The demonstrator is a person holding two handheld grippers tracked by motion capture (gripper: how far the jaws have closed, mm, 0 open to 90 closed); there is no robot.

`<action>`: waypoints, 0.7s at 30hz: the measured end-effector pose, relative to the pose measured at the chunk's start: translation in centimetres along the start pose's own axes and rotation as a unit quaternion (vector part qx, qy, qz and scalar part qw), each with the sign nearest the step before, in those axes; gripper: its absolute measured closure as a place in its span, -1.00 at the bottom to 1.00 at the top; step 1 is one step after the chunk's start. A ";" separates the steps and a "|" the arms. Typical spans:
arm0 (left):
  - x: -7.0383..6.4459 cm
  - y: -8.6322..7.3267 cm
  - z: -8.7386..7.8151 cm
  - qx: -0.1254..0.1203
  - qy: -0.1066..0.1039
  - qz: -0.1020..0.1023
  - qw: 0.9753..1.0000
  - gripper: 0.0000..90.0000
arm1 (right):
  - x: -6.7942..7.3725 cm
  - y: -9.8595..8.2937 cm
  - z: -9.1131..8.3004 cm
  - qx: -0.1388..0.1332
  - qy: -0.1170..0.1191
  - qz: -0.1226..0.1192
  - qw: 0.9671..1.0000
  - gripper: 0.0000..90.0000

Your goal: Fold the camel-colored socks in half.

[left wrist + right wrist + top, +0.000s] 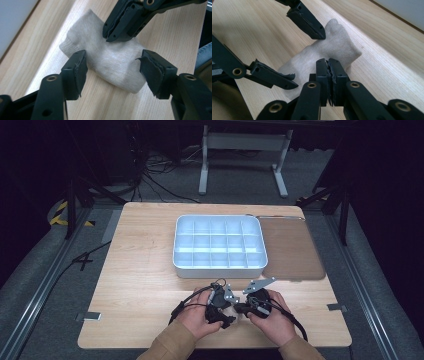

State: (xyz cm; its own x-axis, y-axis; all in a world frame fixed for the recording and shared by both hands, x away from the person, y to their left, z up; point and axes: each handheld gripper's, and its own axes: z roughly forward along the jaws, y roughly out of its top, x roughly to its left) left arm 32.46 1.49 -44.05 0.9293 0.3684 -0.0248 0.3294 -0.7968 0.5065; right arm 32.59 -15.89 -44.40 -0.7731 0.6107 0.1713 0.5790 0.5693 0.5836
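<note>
So the sock is lying flat on the table, near the front edge, and it looks like things are barely getting started. My guess is it's meant to get folded or rolled and dropped into one of the cells of the tray, and none of that has been done: the sock isn't bunched up, it isn't lifted, and every tray cell I can make out looks empty.

Relative to the tools: the sock sits right between the jaws of the left gripper, which are spread wide with one jaw on each side of the middle of the sock, not yet squeezing it. The right gripper has its jaws pressed together and its tip is down on the sock, about mid-length. Can't tell for sure if it's pinching a bit of fabric or just poking down on it; in the left gripper view it looks like the tip rests on top.

The tray is farther out, beyond both grippers, well apart from the sock. A brown mat sits just beside the tray.
</note>
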 end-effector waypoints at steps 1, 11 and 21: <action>0.0 0.0 0.1 0.001 0.000 0.000 1.000 -0.18 | 0.0 0.0 0.0 0.003 -0.003 0.001 1.000 0.86; -0.1 -0.2 0.5 0.007 -0.003 -0.005 1.000 -0.23 | -0.1 -0.1 0.1 0.011 -0.024 0.005 1.000 0.47; -0.2 -0.3 0.7 0.014 -0.008 -0.011 1.000 -0.27 | -0.9 -0.2 0.2 0.014 -0.014 0.031 0.999 0.20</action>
State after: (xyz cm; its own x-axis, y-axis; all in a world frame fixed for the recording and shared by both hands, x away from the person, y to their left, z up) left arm 32.27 1.32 -44.84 0.9248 0.3773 -0.0498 0.3531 -0.8019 0.4819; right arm 33.25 -16.46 -44.89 -0.7287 0.6595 0.1845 0.6324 0.5447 0.5508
